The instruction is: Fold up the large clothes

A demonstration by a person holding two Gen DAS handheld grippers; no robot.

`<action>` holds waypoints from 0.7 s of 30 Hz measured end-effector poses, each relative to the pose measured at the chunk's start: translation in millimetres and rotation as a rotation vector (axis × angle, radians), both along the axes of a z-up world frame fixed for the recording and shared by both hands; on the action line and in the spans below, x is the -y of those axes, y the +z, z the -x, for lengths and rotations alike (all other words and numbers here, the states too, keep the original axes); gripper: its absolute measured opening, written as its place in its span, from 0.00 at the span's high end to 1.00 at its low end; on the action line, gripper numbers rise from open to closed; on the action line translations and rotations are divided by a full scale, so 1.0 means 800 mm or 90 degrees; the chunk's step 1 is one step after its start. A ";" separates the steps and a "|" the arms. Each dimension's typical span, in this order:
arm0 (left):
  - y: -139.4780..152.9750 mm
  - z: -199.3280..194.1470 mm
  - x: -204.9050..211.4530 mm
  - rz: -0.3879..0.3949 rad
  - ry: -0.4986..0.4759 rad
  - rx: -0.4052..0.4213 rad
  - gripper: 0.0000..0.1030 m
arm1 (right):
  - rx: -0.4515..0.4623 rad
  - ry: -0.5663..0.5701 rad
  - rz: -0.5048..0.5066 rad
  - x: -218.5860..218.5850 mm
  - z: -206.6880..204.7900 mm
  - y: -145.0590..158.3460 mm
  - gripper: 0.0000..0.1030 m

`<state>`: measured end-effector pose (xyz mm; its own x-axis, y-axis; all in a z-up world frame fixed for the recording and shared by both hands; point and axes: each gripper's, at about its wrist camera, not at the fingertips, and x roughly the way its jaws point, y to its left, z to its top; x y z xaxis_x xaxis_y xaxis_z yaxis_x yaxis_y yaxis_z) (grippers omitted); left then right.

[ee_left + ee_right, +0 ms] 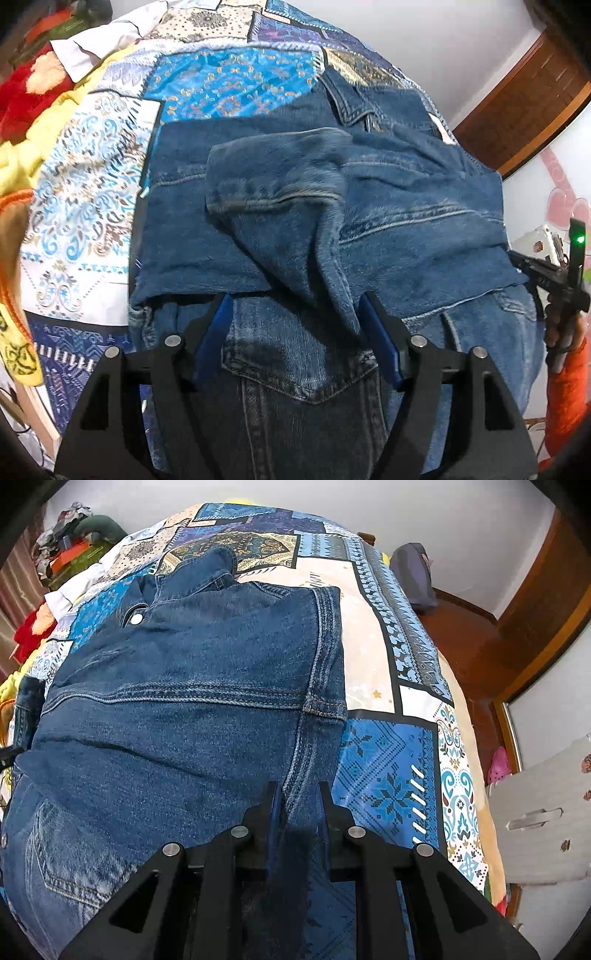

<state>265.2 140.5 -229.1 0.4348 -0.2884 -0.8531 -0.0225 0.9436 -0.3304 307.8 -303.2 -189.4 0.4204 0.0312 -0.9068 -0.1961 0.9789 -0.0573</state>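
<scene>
1. Patchwork-printed bedspread (388, 760) in blues and creams covers the bed that serves as the work surface; a white wall and a dark wooden bed frame (524, 635) stand behind, with a heap of red and yellow cloth (26, 110) off to one side.
2. On the bedspread lies a denim jacket (177, 709), spread broadly, collar and metal snap button (136, 619) at the far end. A sleeve (280, 206) is folded across the body, cuff toward the jacket's middle.
3. Left gripper (295, 325) hovers over the chest pocket (295, 373) with its blue-padded jaws standing wide; the tail of the folded sleeve lies between them, but the pads are not pressing on it.
4. Right gripper (297, 812) is closed narrow on the jacket's side edge, pinching the cloth along the seam.
5. Handling, as a judgement: denim this thick is heavy and fairly stiff for cloth, so it should hold a crease and not slide much on the bedspread, yet it drapes and will sag from a single pinch.
6. Best holds look to be the doubled seams, hem and shoulder line, where stitching gives the pads a ridge to bite; two-point lifts would keep the fold square.
</scene>
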 end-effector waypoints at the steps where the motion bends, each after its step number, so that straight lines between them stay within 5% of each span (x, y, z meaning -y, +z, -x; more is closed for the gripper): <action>1: 0.007 -0.001 0.000 0.000 0.005 0.004 0.28 | 0.001 -0.001 0.000 0.000 0.000 0.000 0.83; 5: 0.018 -0.025 0.003 0.001 0.020 0.002 0.20 | 0.033 -0.032 0.046 0.014 0.004 -0.001 0.33; 6: 0.015 -0.032 0.002 0.000 0.026 -0.011 0.20 | 0.036 -0.041 0.039 0.021 0.004 -0.002 0.27; 13: -0.017 -0.085 0.003 0.030 0.095 -0.070 0.24 | -0.026 -0.094 -0.111 0.065 -0.002 -0.008 0.27; 17: -0.005 -0.111 0.025 -0.108 0.093 -0.054 0.75 | -0.031 -0.094 -0.155 0.066 -0.008 -0.002 0.27; 19: 0.027 -0.117 0.049 -0.175 0.065 0.010 0.85 | -0.026 -0.091 -0.181 0.065 -0.013 0.004 0.27; 21: 0.069 -0.120 0.071 -0.181 0.044 0.076 0.87 | -0.014 -0.086 -0.197 0.061 -0.019 0.011 0.27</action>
<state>361.0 84.0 -173.8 0.5471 -0.0111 -0.8370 -0.0673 0.9961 -0.0572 323.3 -352.1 -180.7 0.4203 0.2510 -0.8720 -0.0608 0.9666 0.2489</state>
